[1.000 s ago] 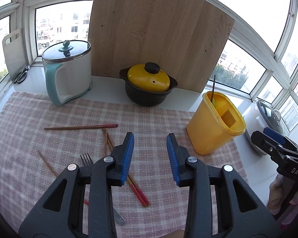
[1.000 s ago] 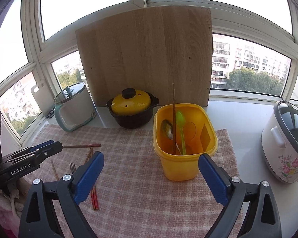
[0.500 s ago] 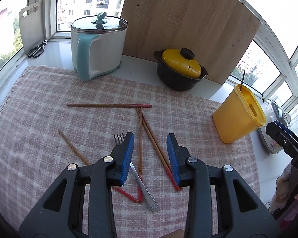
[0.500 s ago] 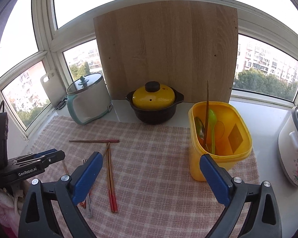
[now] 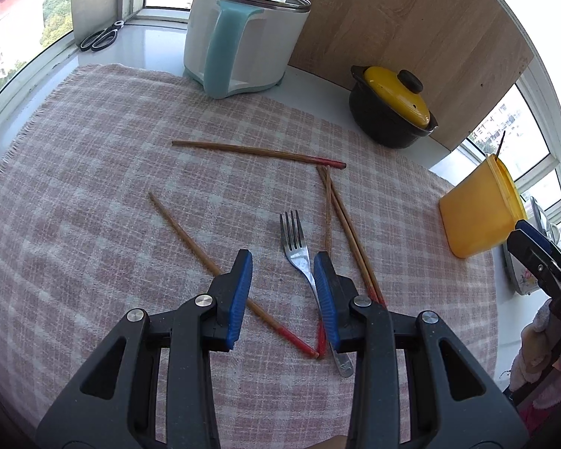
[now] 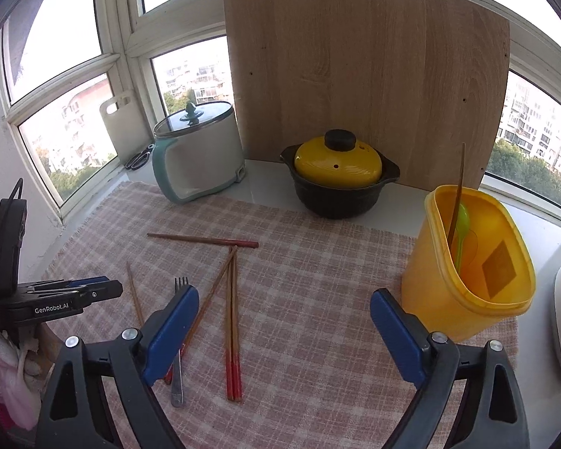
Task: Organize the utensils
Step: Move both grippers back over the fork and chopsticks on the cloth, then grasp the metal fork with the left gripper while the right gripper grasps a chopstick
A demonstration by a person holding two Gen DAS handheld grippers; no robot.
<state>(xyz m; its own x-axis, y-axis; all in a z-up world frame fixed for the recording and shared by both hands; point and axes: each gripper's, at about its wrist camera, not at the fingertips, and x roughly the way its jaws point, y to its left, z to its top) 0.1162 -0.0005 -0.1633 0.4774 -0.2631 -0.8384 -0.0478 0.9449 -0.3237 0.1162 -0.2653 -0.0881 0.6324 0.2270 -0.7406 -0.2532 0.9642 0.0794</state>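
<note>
Lowered, my left tongs [image 5: 282, 292] gape empty over the steel fork [image 5: 294, 241]; right tongs [image 6: 282, 331] wide, empty (yellow plastic bin [image 6: 467, 265] beside holds few).

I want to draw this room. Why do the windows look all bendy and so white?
Both wrist views use fisheye lenses, so straight window frames curve near the edges; in the right wrist view, bright daylight washes the sky white, while the wooden board and yellow container stay sharp.

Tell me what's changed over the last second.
The left gripper swung left from the yellow bin and dropped low over the fork and chopsticks; jaws open, nothing grasped. The right gripper stayed open. Utensils lie unmoved.
</note>
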